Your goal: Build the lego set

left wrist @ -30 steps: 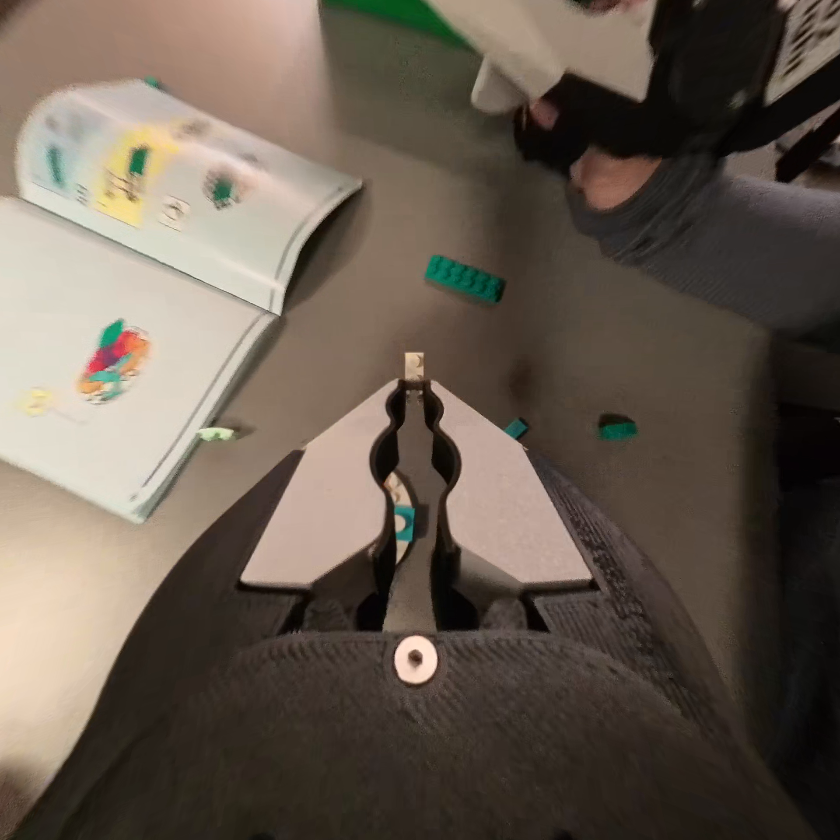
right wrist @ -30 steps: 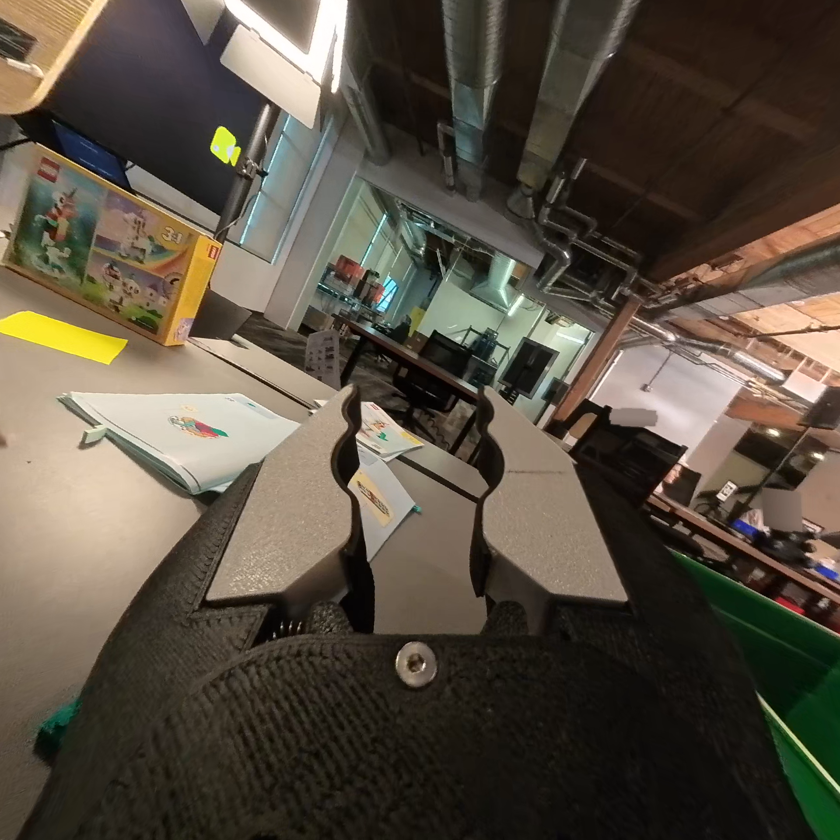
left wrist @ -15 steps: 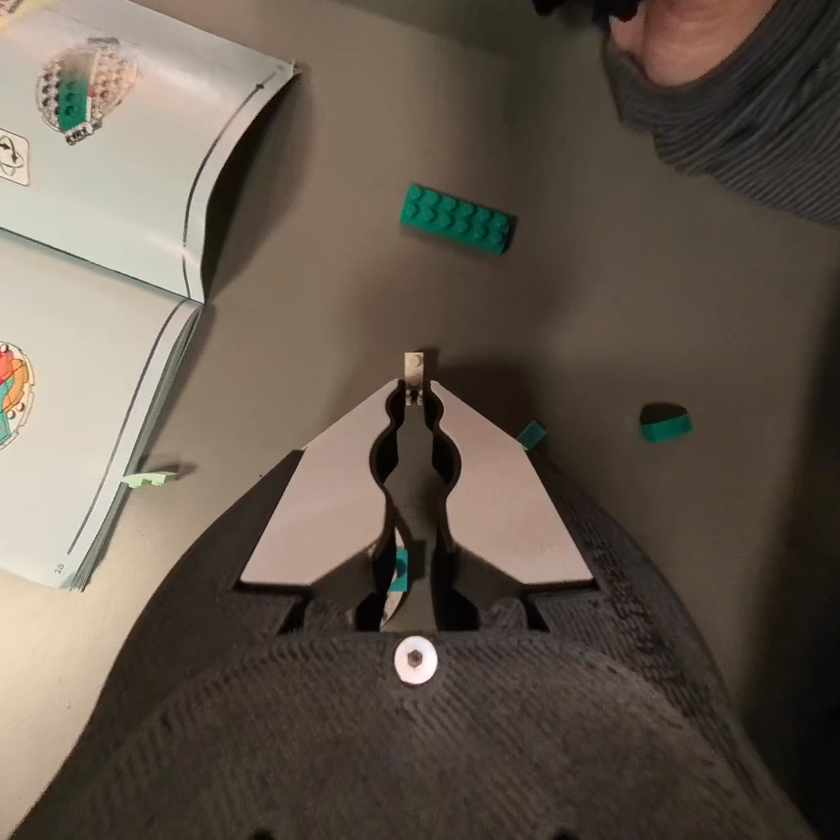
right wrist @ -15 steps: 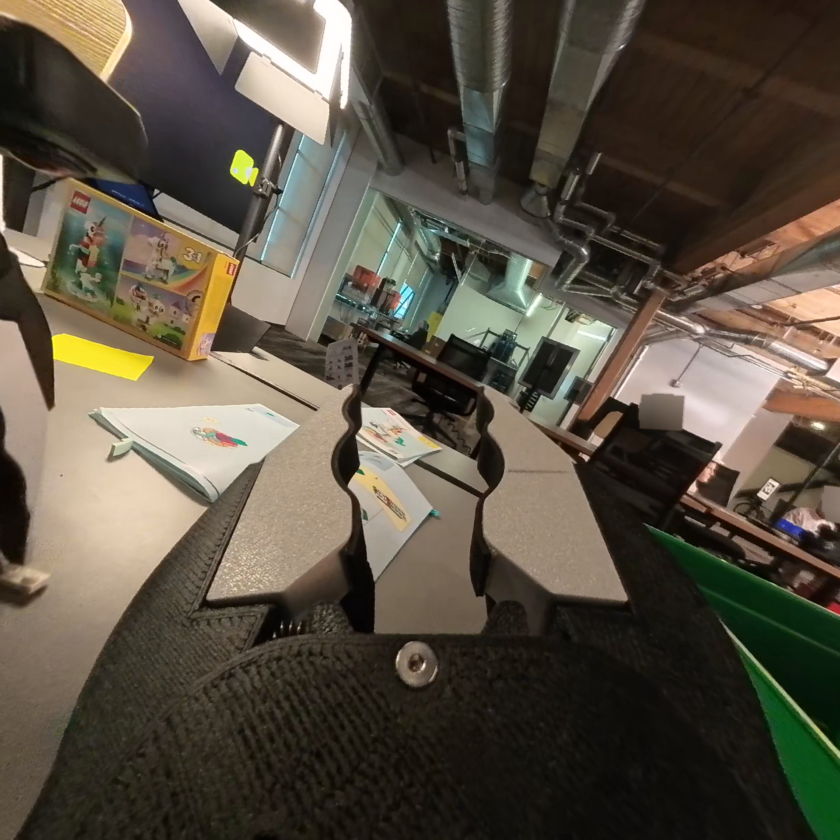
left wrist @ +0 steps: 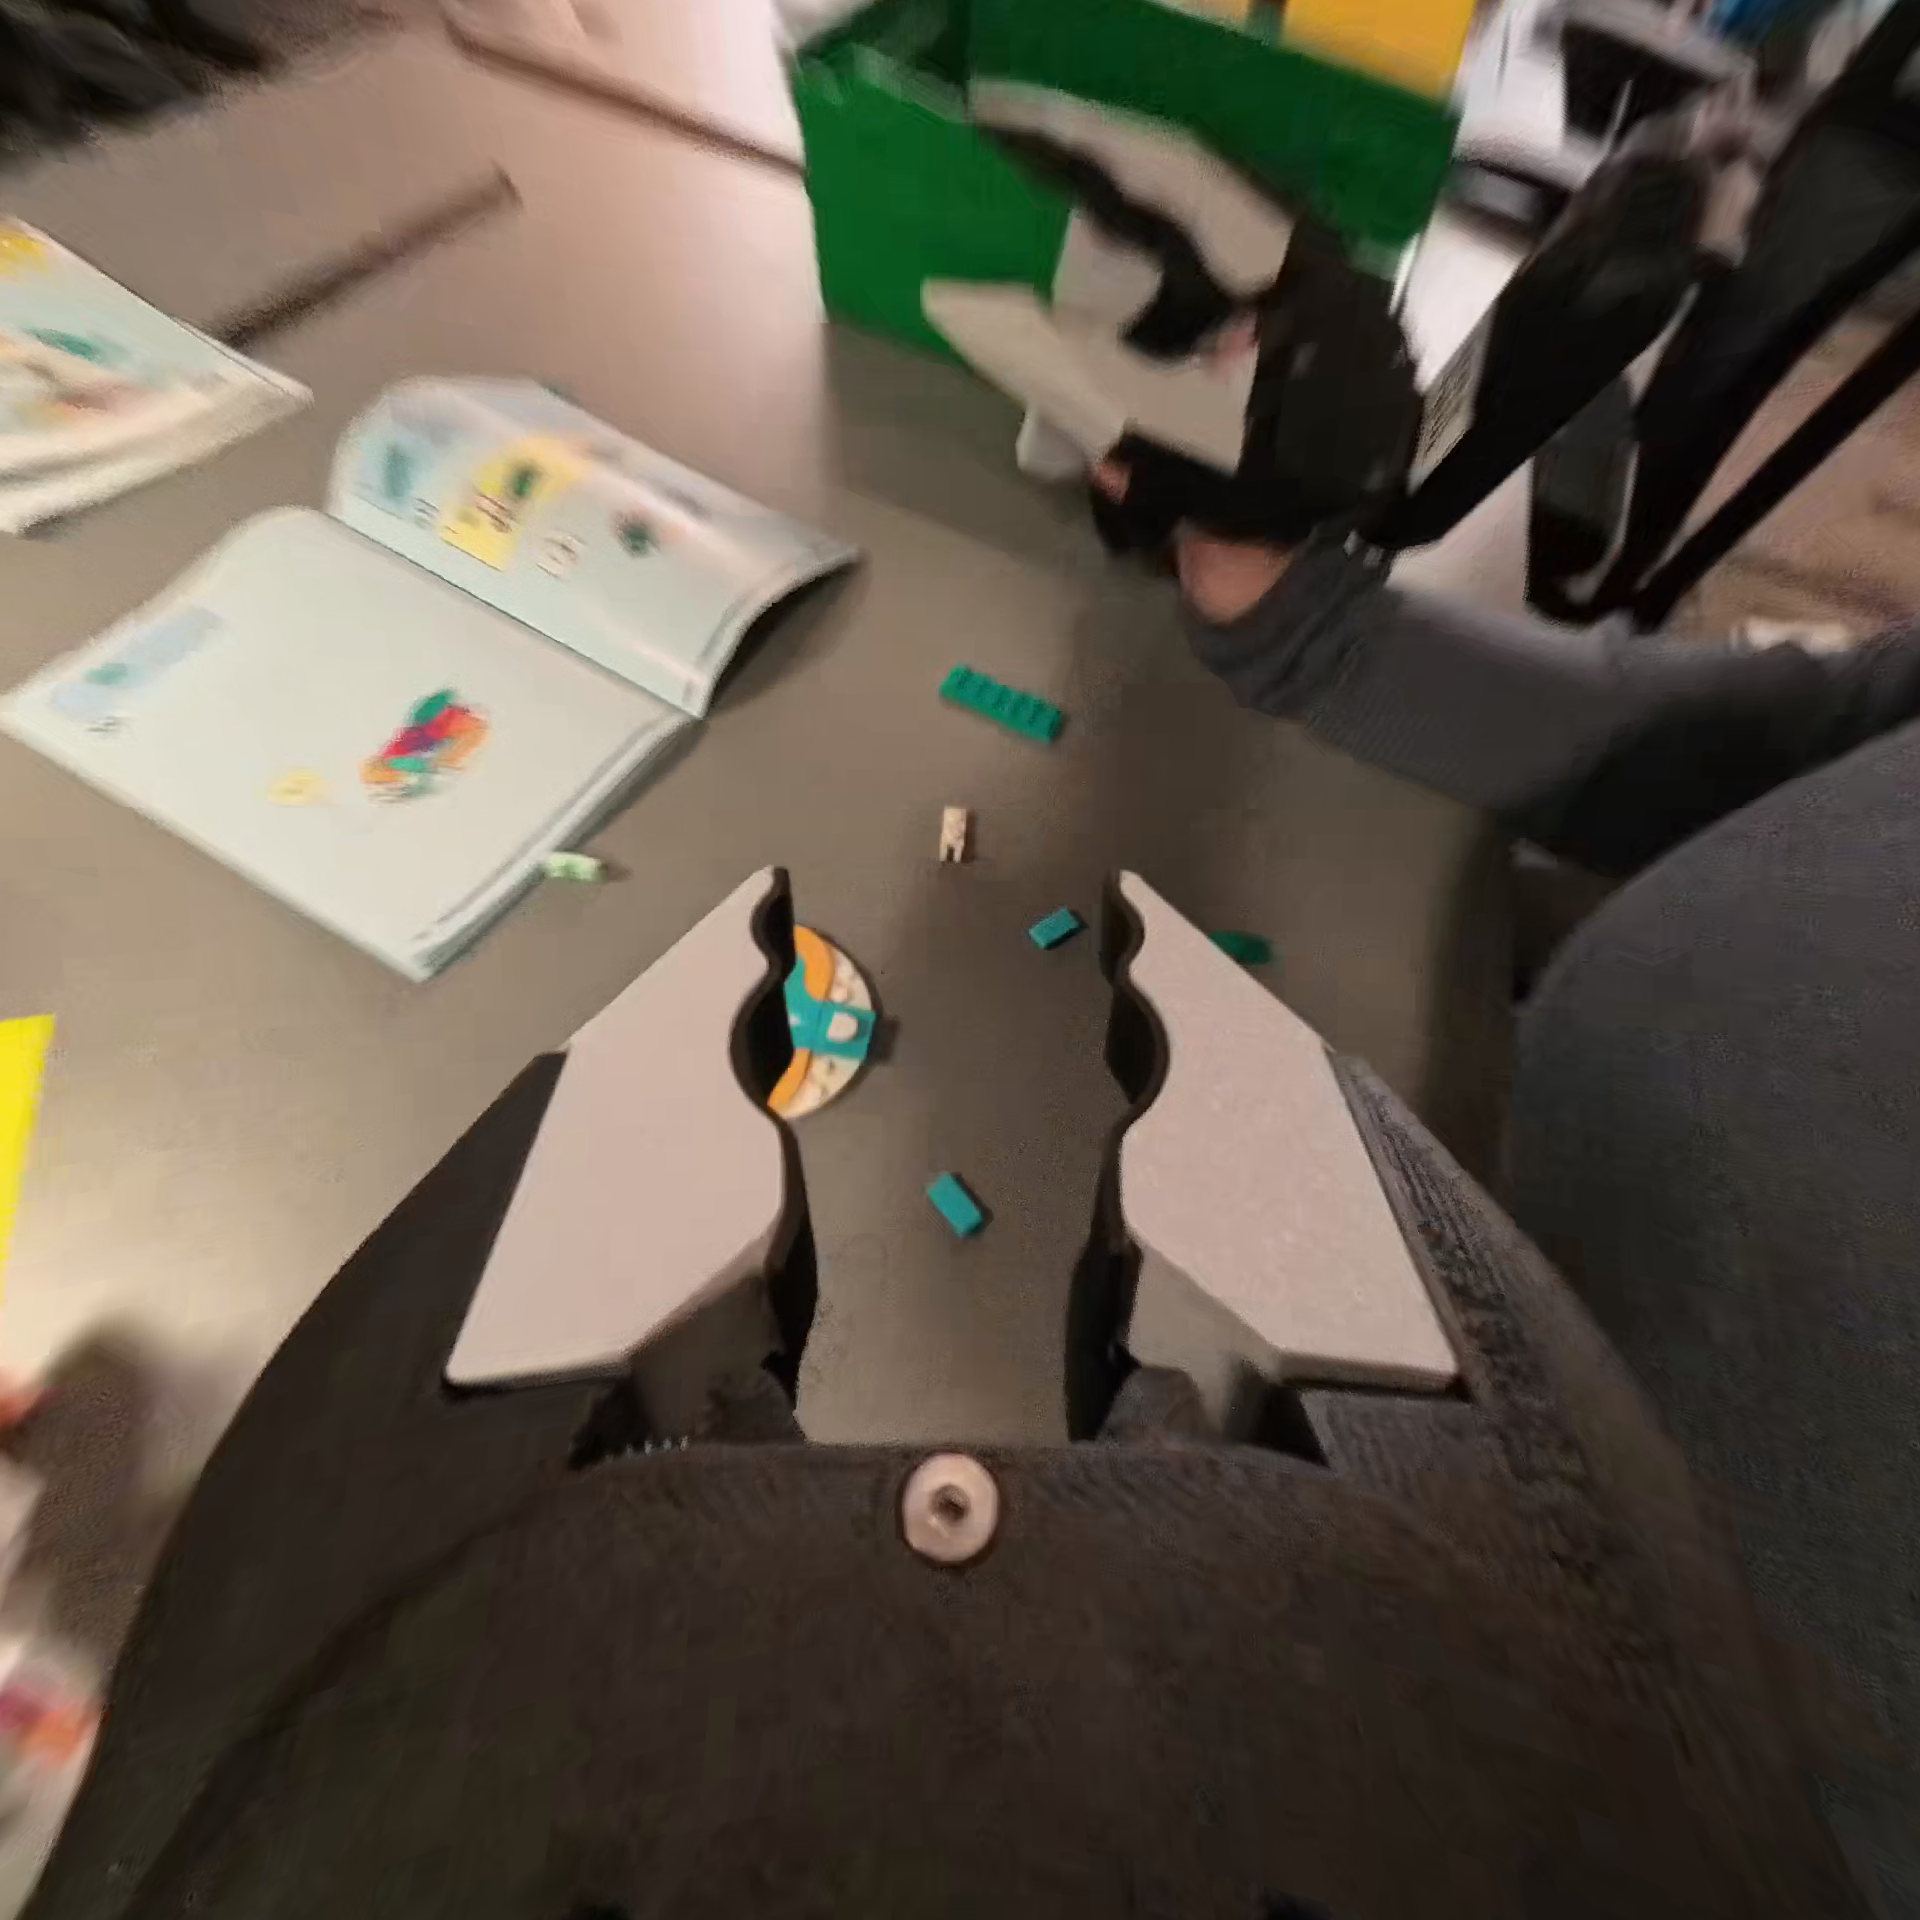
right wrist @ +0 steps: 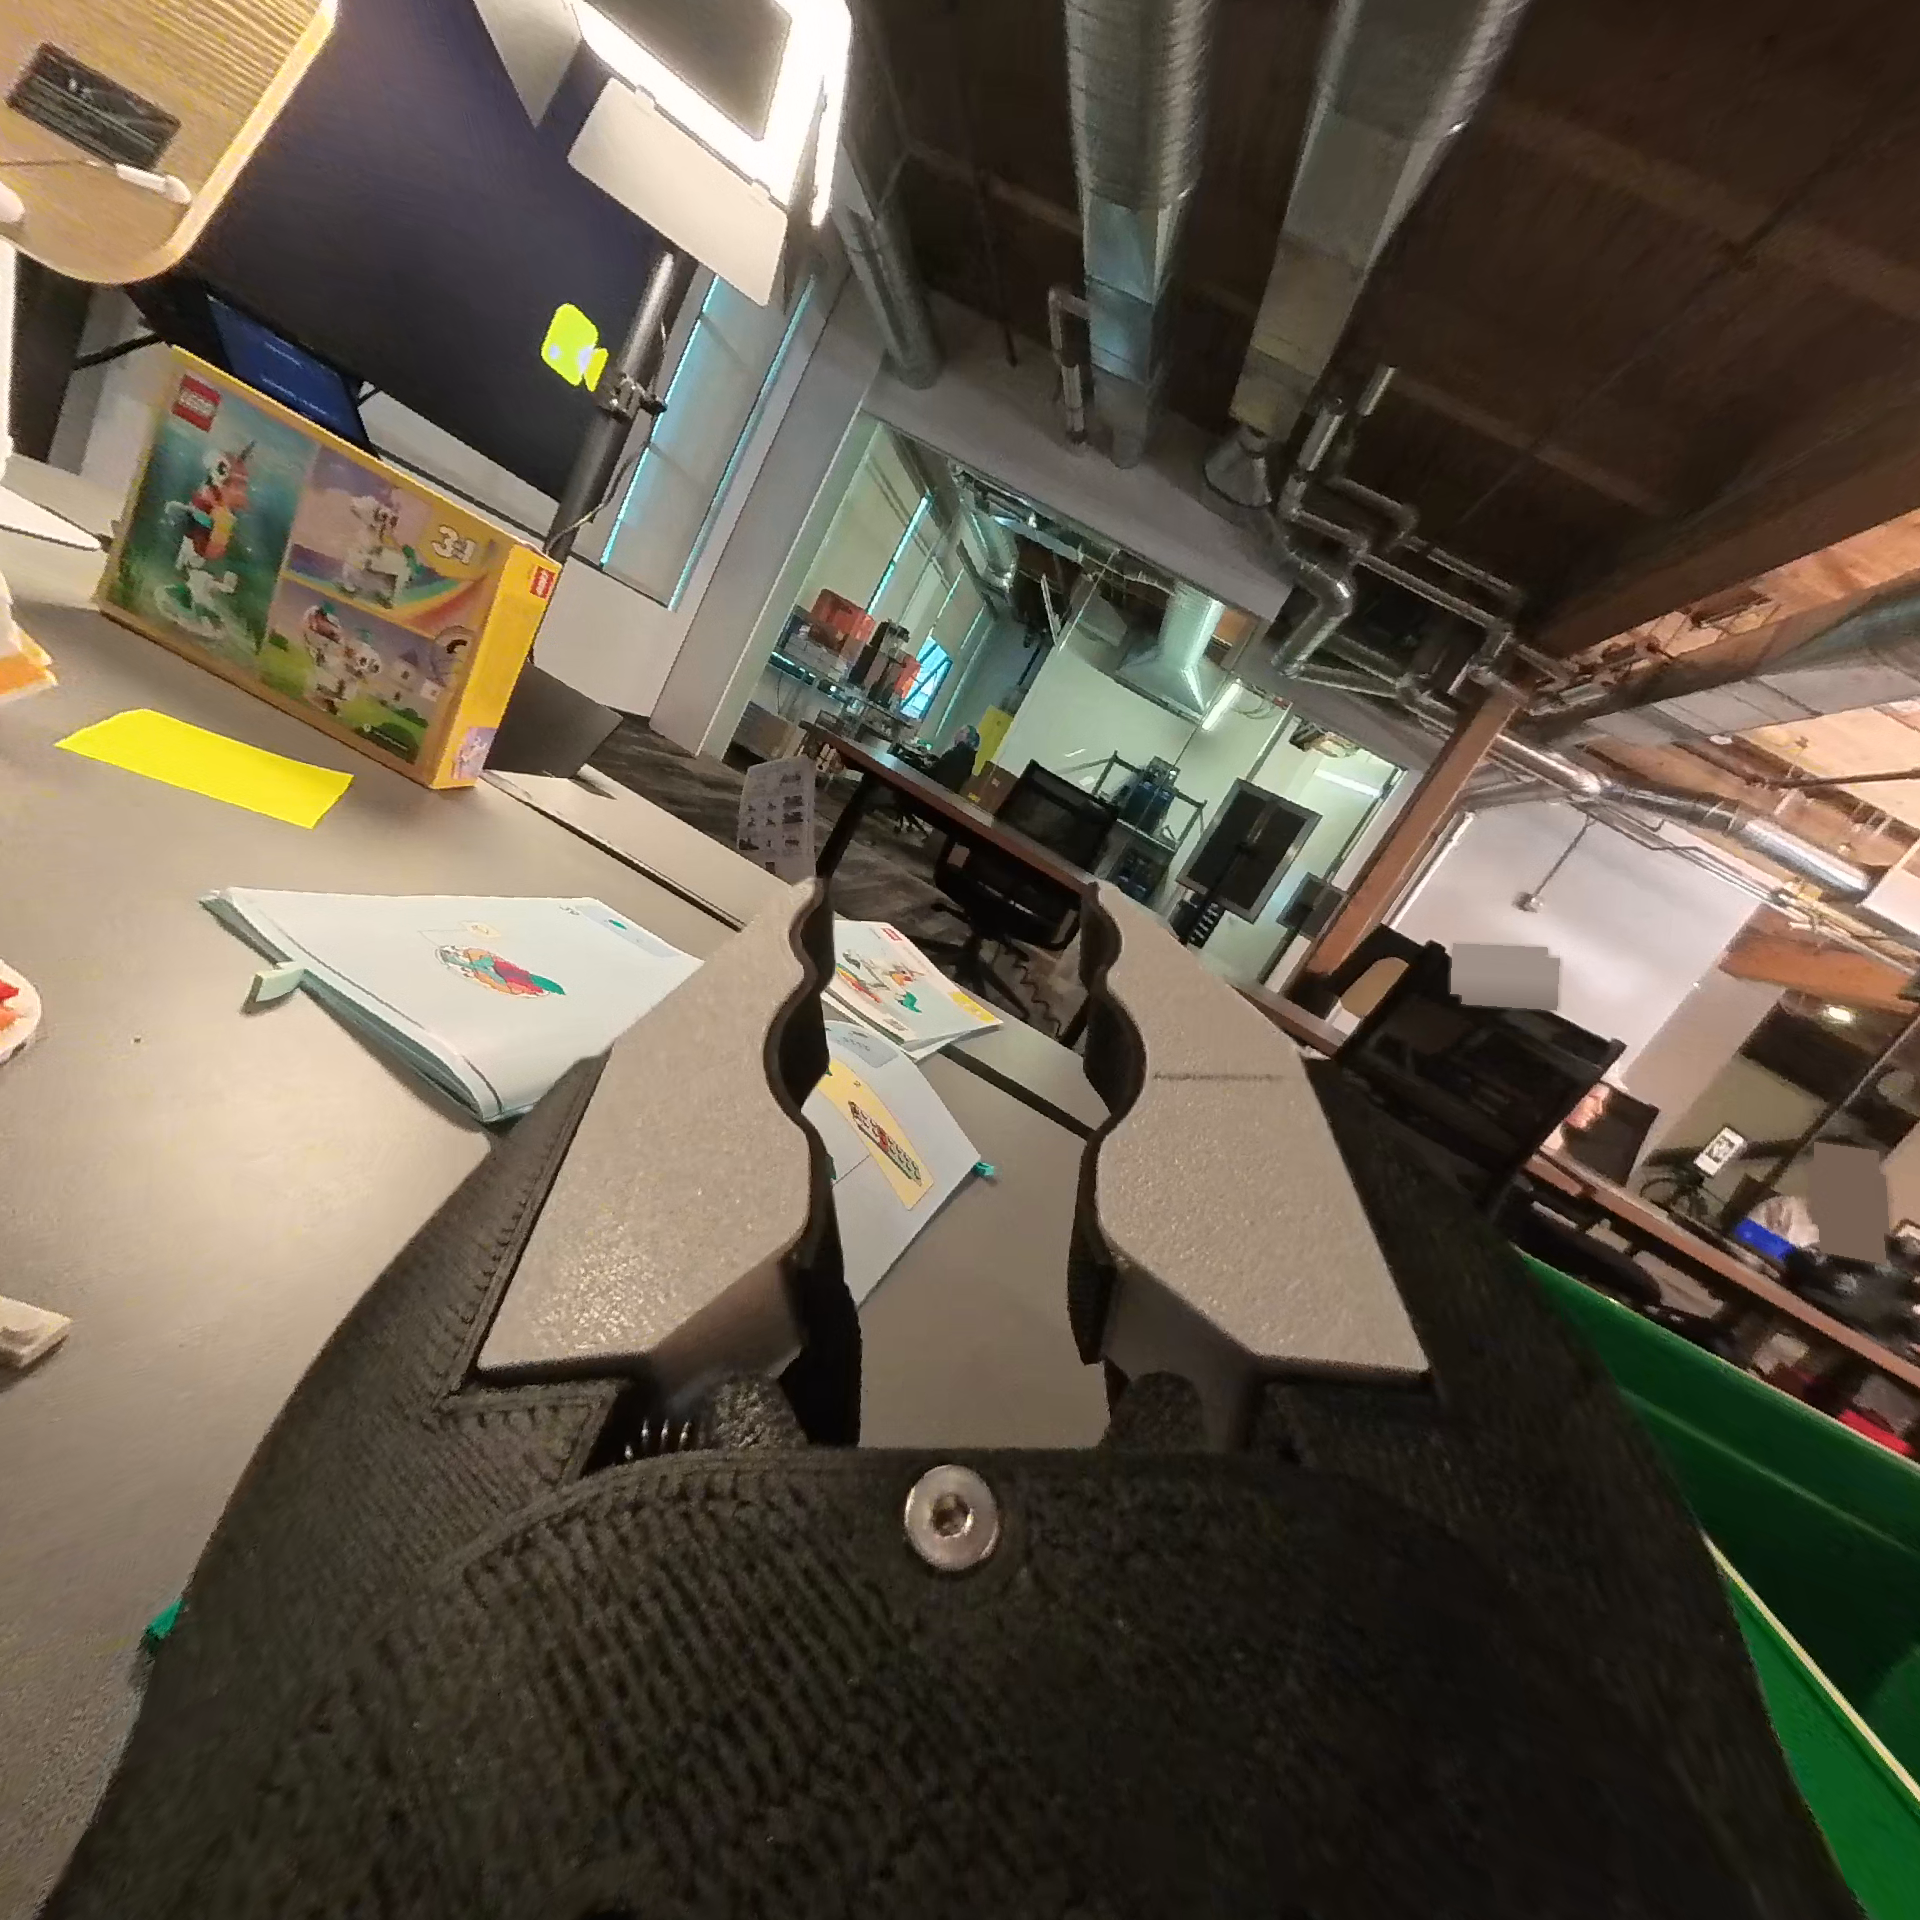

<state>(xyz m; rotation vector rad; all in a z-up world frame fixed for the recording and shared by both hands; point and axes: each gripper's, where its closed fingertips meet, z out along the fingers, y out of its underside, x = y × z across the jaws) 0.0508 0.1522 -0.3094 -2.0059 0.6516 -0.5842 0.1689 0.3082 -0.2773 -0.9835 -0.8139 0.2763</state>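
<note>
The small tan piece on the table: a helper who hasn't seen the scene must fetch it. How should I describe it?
Find the open instruction booklet on the grey table, then the long teal brick off its right page. The small tan piece lies just nearer than that brick, ahead of the open left tongs. It is the only pale tan piece; the loose bits around it are teal.

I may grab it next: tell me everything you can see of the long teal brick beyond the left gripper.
The long teal brick is a thin, plastic-looking bar with a studded top; motion blur hides the stud count. It lies flat and slantwise on the grey table, right of the open booklet, apart from every other piece. Nothing touches it.
</note>
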